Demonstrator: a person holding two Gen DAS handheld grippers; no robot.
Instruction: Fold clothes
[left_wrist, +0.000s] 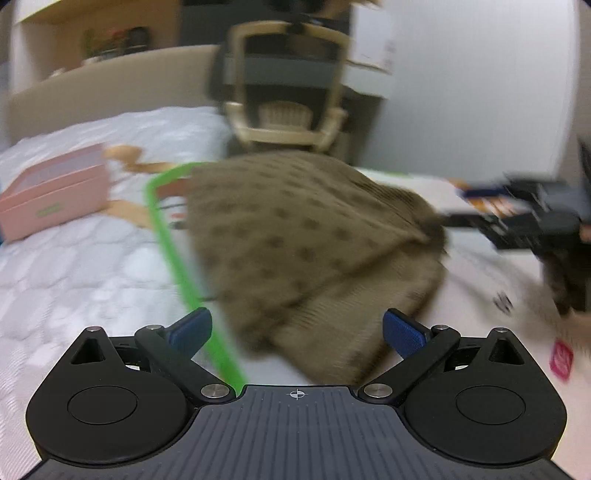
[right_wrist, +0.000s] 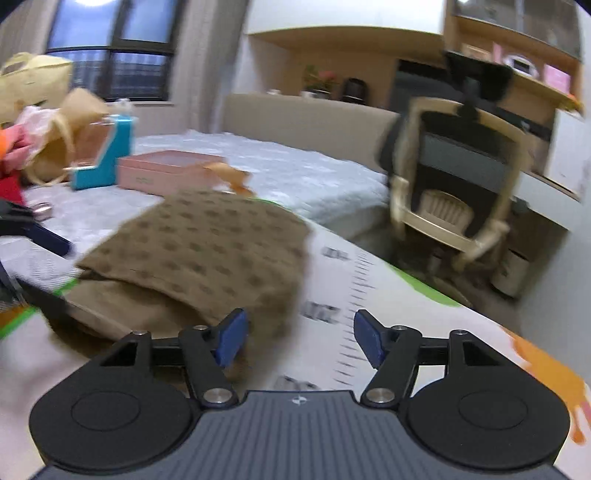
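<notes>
- Bed (left_wrist: 74, 266) on the far left of my left view: white quilted cover, pink box (left_wrist: 51, 199) lying on it near the headboard side. Right view shows the same pink box (right_wrist: 162, 171) with a blue box (right_wrist: 110, 155) beside it and paper bags (right_wrist: 55, 122) further left.
- Mat (left_wrist: 476, 266) is what carries the work: white, printed, with a green border (left_wrist: 173, 251) along its left edge, just beside the bed.
- Sweater (left_wrist: 314, 251): brown knit with darker spots, lying on the mat against the green left edge, partly over it at the top. One dotted layer is folded over a plainer ribbed layer. Frames are motion-blurred, so fold lines are rough.
- Left gripper (left_wrist: 297, 332): blue pads spread wide apart, holding nothing. It hovers at the near edge of the sweater; I can't tell whether it touches.
- Right gripper (right_wrist: 299, 339): also spread open, nothing between the pads. Left pad (right_wrist: 231, 341) sits over the near right corner of the sweater (right_wrist: 207, 254), right pad over bare mat (right_wrist: 406, 295) with ruler-like print.
- In my left view, the right gripper (left_wrist: 535, 218) shows at the sweater's right edge, blurred.
- Beige chair (right_wrist: 454, 177) stands off the mat's far edge.
</notes>
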